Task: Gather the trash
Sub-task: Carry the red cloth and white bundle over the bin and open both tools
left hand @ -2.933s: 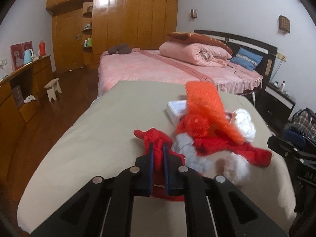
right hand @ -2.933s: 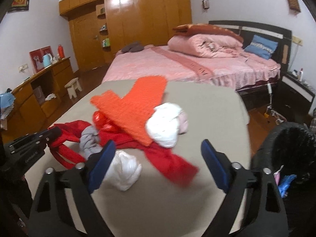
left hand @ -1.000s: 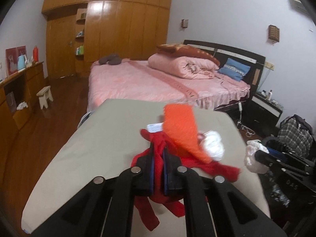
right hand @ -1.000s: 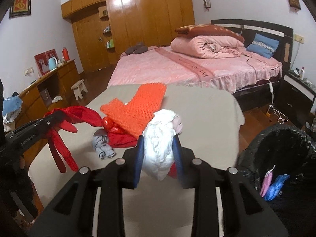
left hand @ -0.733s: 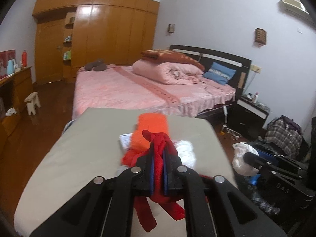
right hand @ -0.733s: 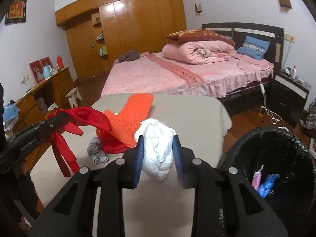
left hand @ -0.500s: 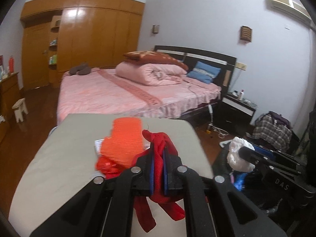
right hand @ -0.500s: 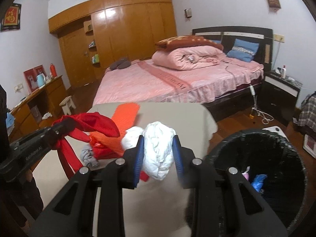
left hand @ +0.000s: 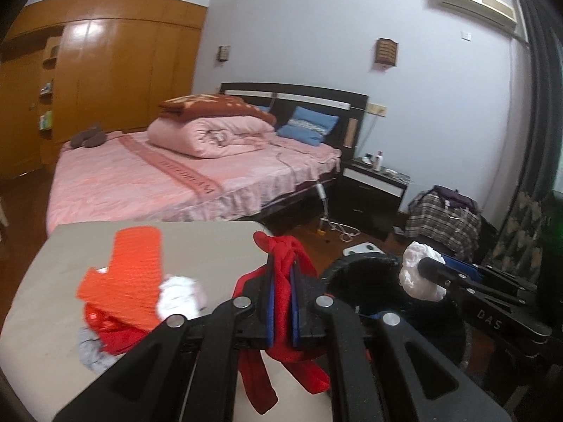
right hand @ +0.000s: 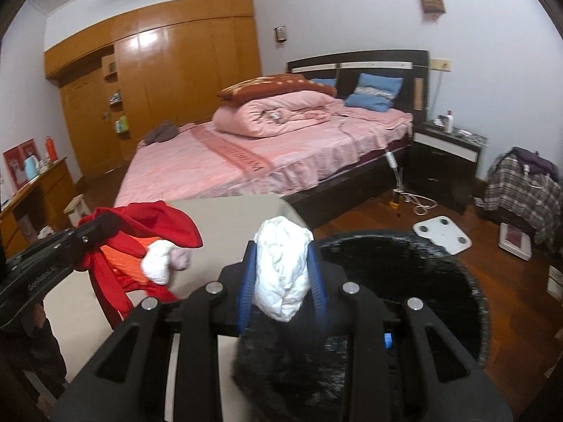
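Note:
My left gripper (left hand: 281, 281) is shut on a red cloth (left hand: 286, 346) that hangs from it above the right edge of the beige table (left hand: 42, 320); it also shows in the right wrist view (right hand: 158, 227). My right gripper (right hand: 281, 270) is shut on a crumpled white wad (right hand: 283, 270) and holds it over the near rim of the black-lined trash bin (right hand: 422, 270). The wad also shows in the left wrist view (left hand: 417, 274), above the bin (left hand: 355, 281).
On the table lie an orange knitted cloth (left hand: 130, 267), another white wad (left hand: 177, 297), a grey rag (left hand: 89, 350) and red plastic. Behind stand a pink bed (left hand: 158, 176), a black nightstand (left hand: 373, 190), a plaid bag (left hand: 443, 218) and a white scale (right hand: 441, 232) on the wooden floor.
Both grippers have swung right, away from the table and toward the bin. The white wad now hangs over the bin's rim, and the red cloth has been carried to the table's right edge.

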Tool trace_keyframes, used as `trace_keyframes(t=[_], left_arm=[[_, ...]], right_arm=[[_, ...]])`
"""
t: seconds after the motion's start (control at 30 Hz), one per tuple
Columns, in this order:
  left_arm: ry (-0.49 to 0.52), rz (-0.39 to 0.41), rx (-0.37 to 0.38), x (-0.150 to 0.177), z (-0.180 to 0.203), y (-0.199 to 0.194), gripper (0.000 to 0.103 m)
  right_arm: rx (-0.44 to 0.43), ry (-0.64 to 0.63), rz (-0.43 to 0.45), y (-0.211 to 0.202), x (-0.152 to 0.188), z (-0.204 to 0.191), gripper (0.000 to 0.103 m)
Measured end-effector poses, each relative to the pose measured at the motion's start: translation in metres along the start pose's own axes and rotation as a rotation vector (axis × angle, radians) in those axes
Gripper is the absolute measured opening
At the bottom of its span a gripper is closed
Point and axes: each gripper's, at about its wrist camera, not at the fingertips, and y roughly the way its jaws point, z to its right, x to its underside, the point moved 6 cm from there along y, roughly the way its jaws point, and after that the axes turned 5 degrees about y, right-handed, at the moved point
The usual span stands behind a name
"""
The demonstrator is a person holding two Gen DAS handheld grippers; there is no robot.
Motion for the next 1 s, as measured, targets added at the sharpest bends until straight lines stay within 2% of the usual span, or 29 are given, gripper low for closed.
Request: trace_keyframes(t=[0.43,0.87,0.93,1.0], left_arm=[[0.072,-0.005,0.149,-0.014,0.081,0.034,0.007],[0.119,-0.042,0.263,-0.008,0.143,0.078,0.007],[0.121,-0.06,0.283,-0.004,0.148,0.084,0.008],[0.111,-0.075,0.299,-0.002,0.15,0.089,0.015]], right_arm=[[0.151,0.069,0.01,-0.013,0.012,0.084,0.028],[0.219,0.099,0.003,-0.018,0.022,0.129,0.028],[0.224,0.103,-0.001,-0.018,0.024,0.133,0.029],[0.229,0.105,-0.003,-0.016,0.023,0.136,0.034]])
